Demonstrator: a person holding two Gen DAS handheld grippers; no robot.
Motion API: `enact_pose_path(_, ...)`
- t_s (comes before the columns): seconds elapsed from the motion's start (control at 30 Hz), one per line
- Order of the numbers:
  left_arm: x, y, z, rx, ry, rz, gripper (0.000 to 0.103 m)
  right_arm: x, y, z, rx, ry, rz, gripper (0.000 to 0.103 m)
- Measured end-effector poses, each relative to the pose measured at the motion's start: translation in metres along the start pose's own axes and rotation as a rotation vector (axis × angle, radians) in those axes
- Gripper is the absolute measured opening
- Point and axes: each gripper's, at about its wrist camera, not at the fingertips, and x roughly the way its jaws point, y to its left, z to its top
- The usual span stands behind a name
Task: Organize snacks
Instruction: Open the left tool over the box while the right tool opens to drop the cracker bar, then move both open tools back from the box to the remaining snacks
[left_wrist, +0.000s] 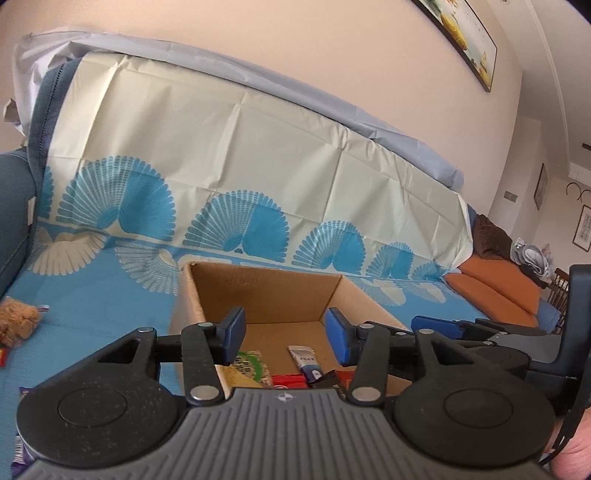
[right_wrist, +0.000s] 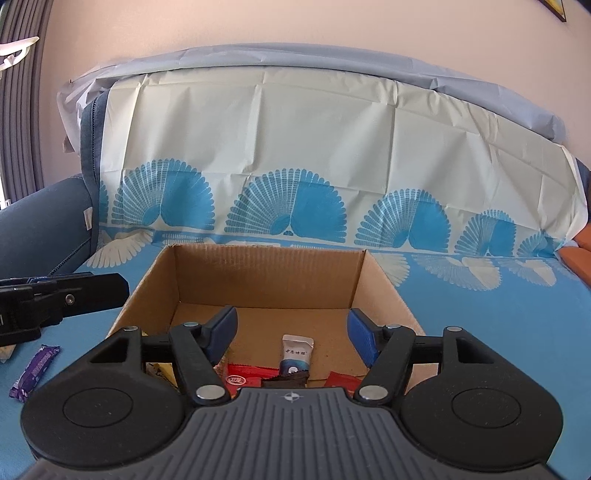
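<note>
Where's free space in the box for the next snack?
The back half of the cardboard box floor is bare, from the back wall to the white packet. The near edge is crowded with red packets and a green one.

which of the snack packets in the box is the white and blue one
The upright sachet in the middle of the cardboard box floor: silver-white top, blue bottom. The packets beside it are red or green-patterned.

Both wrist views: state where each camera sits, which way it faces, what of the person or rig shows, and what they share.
Left wrist: sits behind the open left gripper, facing the cardboard box and sofa back; right gripper and a bit of hand show at right.
Right wrist: sits behind the open right gripper, facing the box squarely; left gripper shows at left.
Shared: box, white-blue packet, patterned blue cover.
</note>
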Motion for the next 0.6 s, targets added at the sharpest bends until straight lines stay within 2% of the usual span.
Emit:
enact_pose_path(0.1, -0.008, 0.014, 0.005, 0.019, 0.02, 0.1, 0.062, -0.003, 0.016, 0.001, 0.012, -0.007, 0.021, 0.067)
enact_pose_path(0.2, -0.008, 0.037, 0.014, 0.096, 0.108, 0.227, 0.062, -0.004, 0.033, 0.002, 0.045, -0.006, 0.059, 0.063)
enact_pose_path(0.27, -0.012, 0.056, 0.022, 0.134, 0.144, 0.267, 0.062, -0.004, 0.044, 0.003, 0.073, -0.003, 0.092, 0.058)
enact_pose_path(0.3, -0.016, 0.067, 0.027, 0.153, 0.155, 0.288, 0.058, -0.004, 0.05, 0.003, 0.089, 0.002, 0.113, 0.055)
enact_pose_path(0.37, -0.028, 0.089, 0.031, 0.187, 0.15, 0.298, 0.033, -0.004, 0.061, 0.003, 0.12, 0.009, 0.158, 0.045)
enact_pose_path(0.4, -0.035, 0.099, 0.029, 0.219, 0.139, 0.314, 0.016, -0.004, 0.068, 0.004, 0.129, 0.012, 0.181, 0.042)
enact_pose_path(0.43, -0.043, 0.11, 0.021, 0.249, 0.131, 0.355, 0.014, -0.005, 0.075, 0.004, 0.132, 0.014, 0.204, 0.035)
enact_pose_path(0.5, -0.051, 0.138, 0.023, 0.143, 0.16, 0.413, 0.006, -0.006, 0.089, 0.004, 0.128, 0.006, 0.253, 0.031)
enact_pose_path(0.6, -0.07, 0.175, 0.03, -0.01, 0.131, 0.467, 0.006, -0.008, 0.113, 0.005, 0.109, -0.01, 0.333, 0.028)
